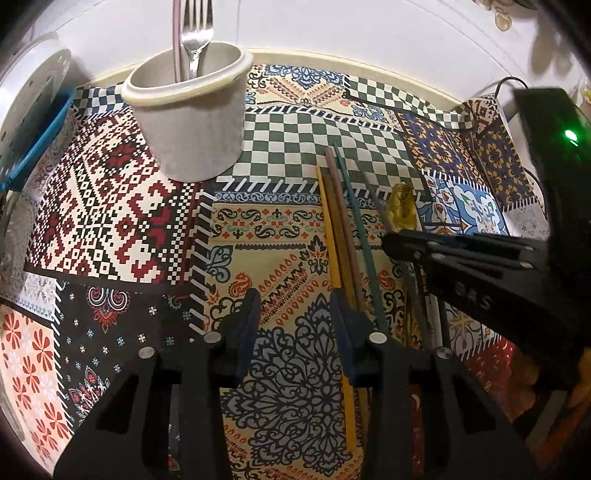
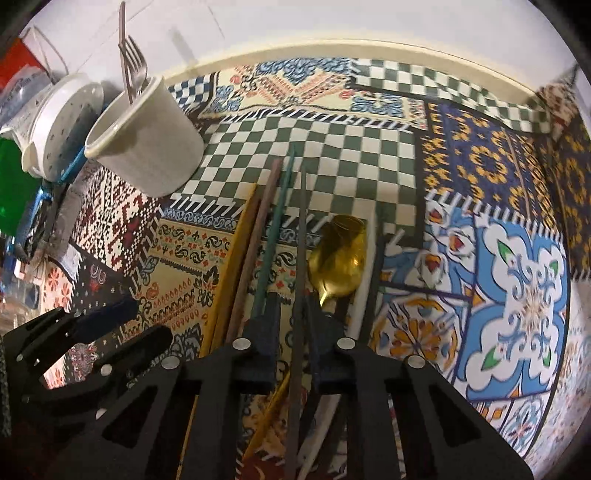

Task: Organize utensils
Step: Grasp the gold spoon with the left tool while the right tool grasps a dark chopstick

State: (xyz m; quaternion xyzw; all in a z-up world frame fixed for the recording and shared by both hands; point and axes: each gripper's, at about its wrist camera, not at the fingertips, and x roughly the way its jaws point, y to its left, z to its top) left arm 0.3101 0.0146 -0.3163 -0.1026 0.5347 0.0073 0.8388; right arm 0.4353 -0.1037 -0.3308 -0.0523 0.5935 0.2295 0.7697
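The round beige utensil cup (image 1: 192, 110) already holds a steel fork (image 1: 197, 33), marking the destination. The left gripper (image 1: 295, 325) hovers released. Further right, the right gripper (image 2: 293, 332) straddles a grey chopstick (image 2: 301, 236) among loose coloured sticks, fingers not yet clenched.

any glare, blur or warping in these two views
Left wrist view: strong fisheye bowing at the table edge, a green LED glow on the right gripper, whose body looks motion-smeared. Right wrist view: warm glare on the gold spoon, soft blur over the cloth at right, dark vignette corners.
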